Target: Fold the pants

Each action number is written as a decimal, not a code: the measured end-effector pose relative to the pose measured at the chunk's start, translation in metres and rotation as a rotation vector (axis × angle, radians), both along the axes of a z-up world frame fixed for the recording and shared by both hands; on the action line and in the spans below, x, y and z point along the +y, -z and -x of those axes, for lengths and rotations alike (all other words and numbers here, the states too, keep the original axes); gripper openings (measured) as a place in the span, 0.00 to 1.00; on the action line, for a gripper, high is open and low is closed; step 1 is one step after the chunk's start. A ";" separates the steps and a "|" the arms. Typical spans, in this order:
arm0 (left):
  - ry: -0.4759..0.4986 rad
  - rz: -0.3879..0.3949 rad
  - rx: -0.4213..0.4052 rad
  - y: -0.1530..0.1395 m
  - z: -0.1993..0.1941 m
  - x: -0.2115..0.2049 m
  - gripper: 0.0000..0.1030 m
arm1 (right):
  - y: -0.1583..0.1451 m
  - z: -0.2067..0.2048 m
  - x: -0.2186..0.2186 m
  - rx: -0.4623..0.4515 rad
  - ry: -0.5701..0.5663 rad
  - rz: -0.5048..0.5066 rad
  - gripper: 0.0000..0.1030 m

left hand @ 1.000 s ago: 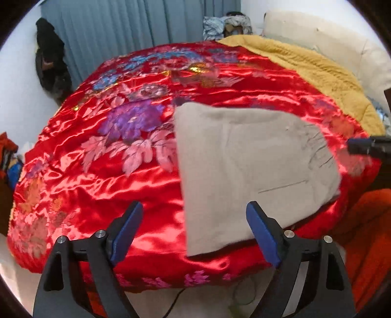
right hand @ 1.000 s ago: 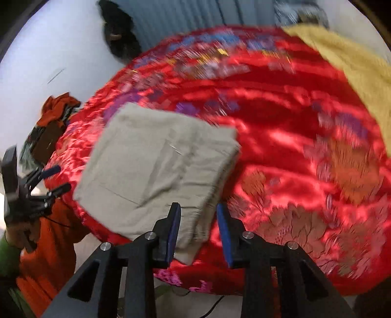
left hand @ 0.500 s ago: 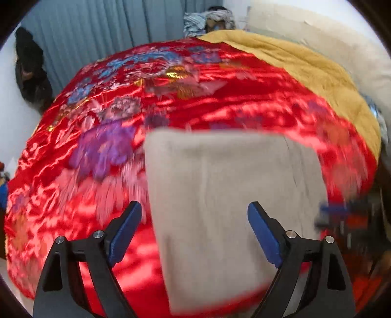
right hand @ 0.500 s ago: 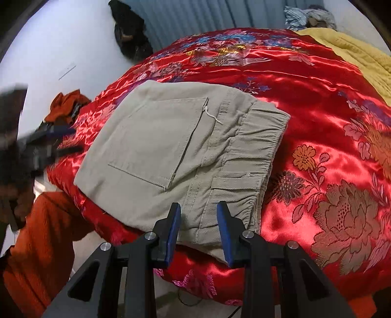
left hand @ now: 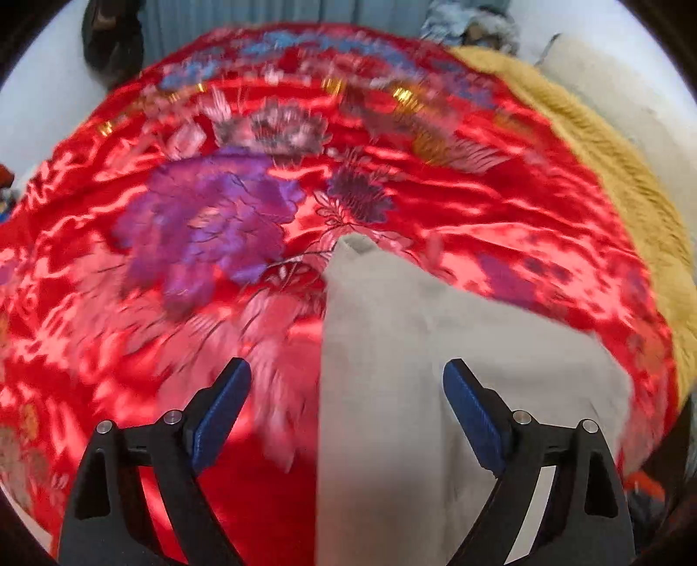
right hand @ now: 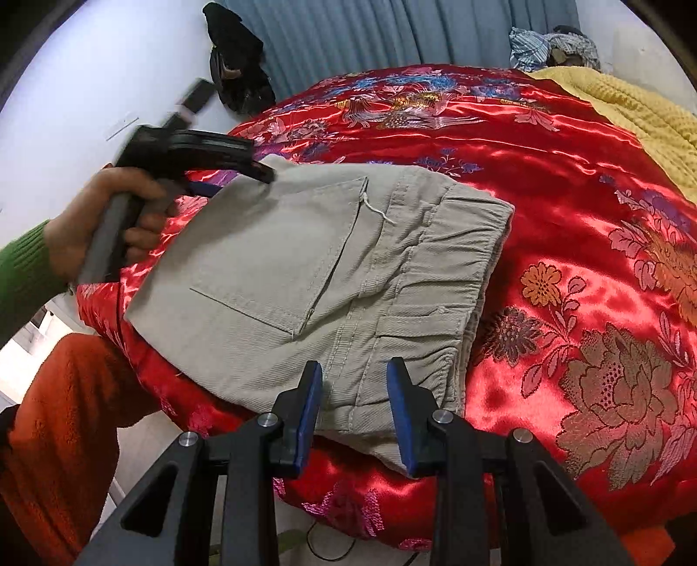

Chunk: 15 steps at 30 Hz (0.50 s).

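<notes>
Beige pants (right hand: 313, 270) lie folded into a rough square near the front edge of the red flowered satin bedspread (right hand: 566, 183), back pocket up and elastic waistband to the right. My right gripper (right hand: 355, 407) hovers over the near edge by the waistband, its blue pads a short way apart and not pressing the cloth. In the left wrist view, which is blurred, the pants (left hand: 435, 383) show a pointed far corner. My left gripper (left hand: 346, 409) stands wide open astride their left edge. From the right wrist view the left gripper (right hand: 237, 180) is over the pants' far left corner, held by a green-sleeved hand (right hand: 87, 226).
A yellow blanket (right hand: 644, 117) covers the right side of the bed. A heap of clothes (right hand: 549, 48) sits at the head, below the blue curtain (right hand: 392, 35). A dark bag (right hand: 235, 82) hangs on the wall. The person's orange trouser leg (right hand: 65, 426) is against the bed's front edge.
The left gripper has swung from beside the bed in over the pants' far left corner, rolling as it went. The right gripper sank toward the pants' near edge, then held still.
</notes>
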<state>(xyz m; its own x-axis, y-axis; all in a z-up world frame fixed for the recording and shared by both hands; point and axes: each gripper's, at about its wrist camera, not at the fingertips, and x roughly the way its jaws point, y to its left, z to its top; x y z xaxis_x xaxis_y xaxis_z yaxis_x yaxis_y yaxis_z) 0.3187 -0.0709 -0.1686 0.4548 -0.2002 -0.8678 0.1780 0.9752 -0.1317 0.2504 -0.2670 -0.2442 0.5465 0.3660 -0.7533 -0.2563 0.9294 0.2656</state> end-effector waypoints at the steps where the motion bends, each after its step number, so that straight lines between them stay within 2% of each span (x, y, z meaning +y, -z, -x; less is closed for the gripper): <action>1: 0.012 0.012 -0.009 -0.004 0.014 0.006 0.89 | 0.000 0.000 -0.001 0.000 0.001 -0.007 0.31; 3: 0.041 0.024 -0.009 -0.008 0.049 0.015 0.89 | 0.001 0.000 -0.002 -0.004 0.002 -0.013 0.31; 8: 0.082 0.008 -0.041 0.000 0.106 0.008 0.89 | -0.006 0.004 0.001 -0.016 0.009 0.011 0.31; 11: 0.090 -0.084 0.001 0.029 0.108 0.000 0.89 | -0.023 0.016 0.006 -0.052 0.038 0.026 0.31; 13: 0.072 -0.048 0.018 0.039 0.108 0.005 0.90 | -0.026 0.023 0.010 -0.058 0.031 0.016 0.31; 15: 0.057 -0.024 0.027 0.039 0.108 0.010 0.91 | -0.017 0.022 0.017 -0.012 0.021 0.043 0.31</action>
